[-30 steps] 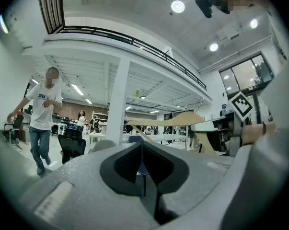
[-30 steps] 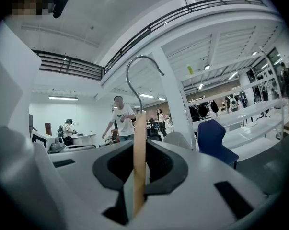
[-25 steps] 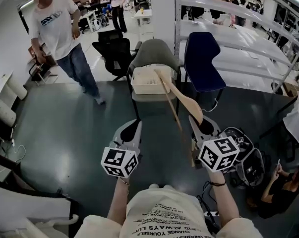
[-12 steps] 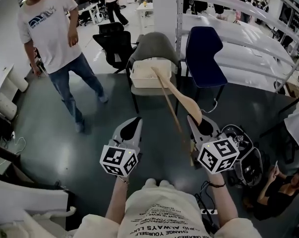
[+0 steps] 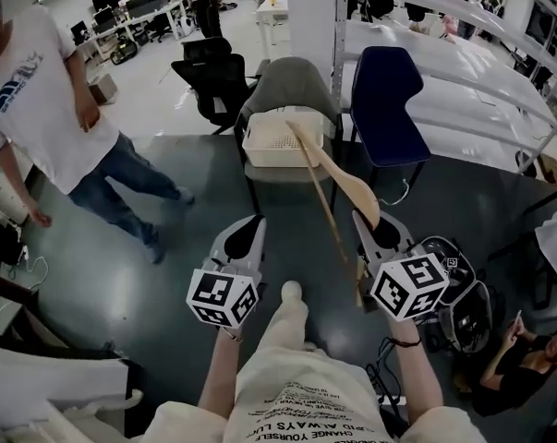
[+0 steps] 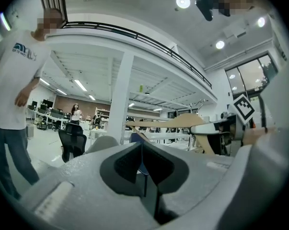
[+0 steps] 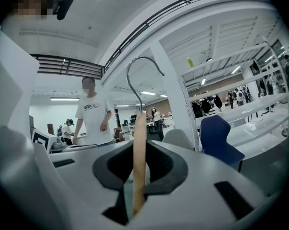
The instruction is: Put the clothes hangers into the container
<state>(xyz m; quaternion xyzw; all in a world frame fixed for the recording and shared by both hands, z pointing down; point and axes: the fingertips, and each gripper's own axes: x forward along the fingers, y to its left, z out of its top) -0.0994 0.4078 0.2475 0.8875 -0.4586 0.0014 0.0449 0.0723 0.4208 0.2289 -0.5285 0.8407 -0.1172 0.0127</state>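
Dark floor ahead now shows the bystander (image 5: 52, 127) stepped closer on my left, while my right tool (image 5: 374, 236) stays clamped on the wooden hanger (image 5: 338, 185), which slants toward the white container (image 5: 276, 150) on the grey chair (image 5: 287, 90), and my left tool (image 5: 246, 240) is closed and empty beside it.

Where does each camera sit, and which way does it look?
Head view: on the person's head, steeply down at the basket on a grey chair; shows both forearms, left hand-held gripper and right hand-held gripper.
Left gripper view: on that gripper, along its shut, empty jaws.
Right gripper view: on that gripper, along jaws clamping the hanger.
All three show the hanger.
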